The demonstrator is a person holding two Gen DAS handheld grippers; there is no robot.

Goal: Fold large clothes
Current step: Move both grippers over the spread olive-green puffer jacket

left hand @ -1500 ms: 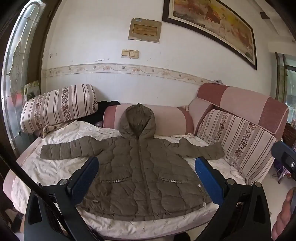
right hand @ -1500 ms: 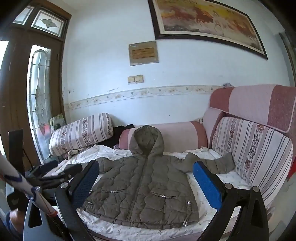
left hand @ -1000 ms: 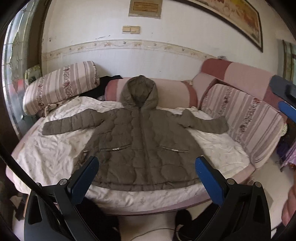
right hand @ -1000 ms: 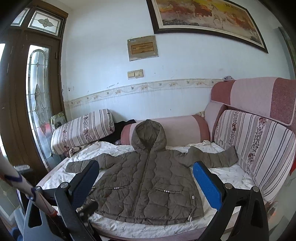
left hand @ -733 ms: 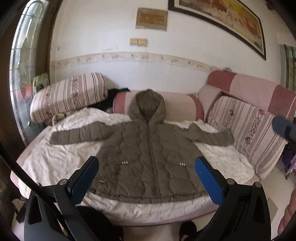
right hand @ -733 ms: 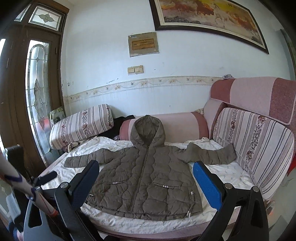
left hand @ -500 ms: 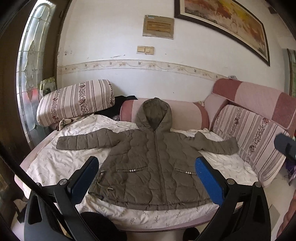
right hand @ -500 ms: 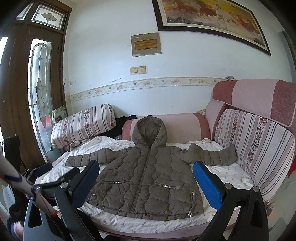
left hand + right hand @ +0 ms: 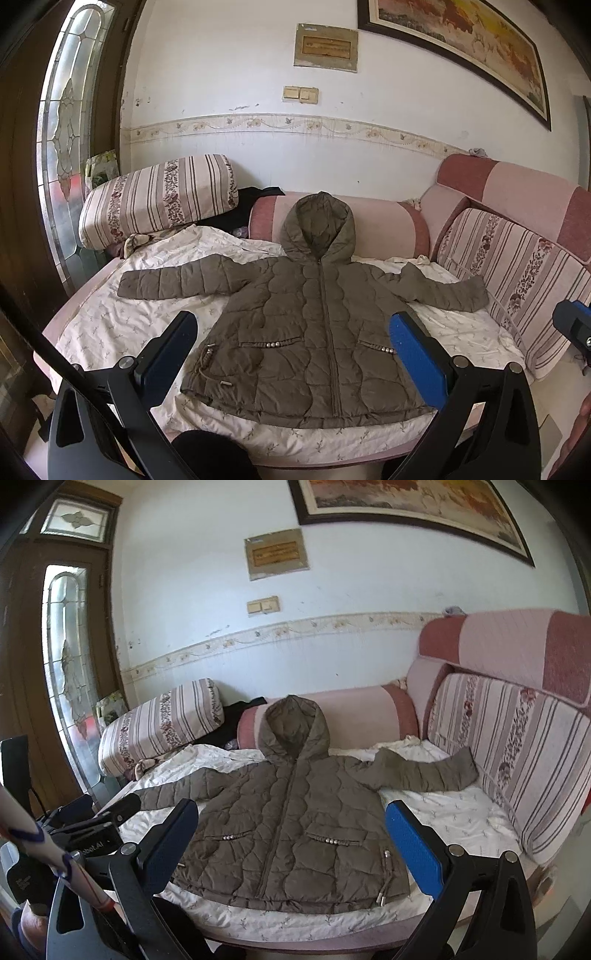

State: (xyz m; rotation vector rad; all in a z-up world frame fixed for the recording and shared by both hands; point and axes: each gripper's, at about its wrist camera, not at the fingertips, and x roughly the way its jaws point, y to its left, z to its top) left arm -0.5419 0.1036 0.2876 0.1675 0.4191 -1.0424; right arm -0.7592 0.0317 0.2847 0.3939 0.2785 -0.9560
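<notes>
An olive quilted hooded jacket (image 9: 314,332) (image 9: 291,812) lies flat, front up and zipped, on a white floral sheet (image 9: 110,325) (image 9: 454,812). Both sleeves are spread out sideways and the hood rests against a pink bolster. My left gripper (image 9: 293,347) hangs open in front of the jacket's hem, holding nothing. My right gripper (image 9: 291,830) is open as well, short of the hem and not touching the cloth. The left gripper's body (image 9: 88,830) shows at the left of the right wrist view.
A striped cushion (image 9: 159,199) lies at the back left beside dark clothing (image 9: 255,195). A pink bolster (image 9: 388,225) runs along the wall. Striped sofa backrests (image 9: 517,269) (image 9: 517,753) close off the right side. A glazed wooden door (image 9: 70,672) stands at the left.
Both grippers stay open and empty. The left view has swung right and drawn back a little; the right view has shifted and tilted slightly. The jacket has not moved.
</notes>
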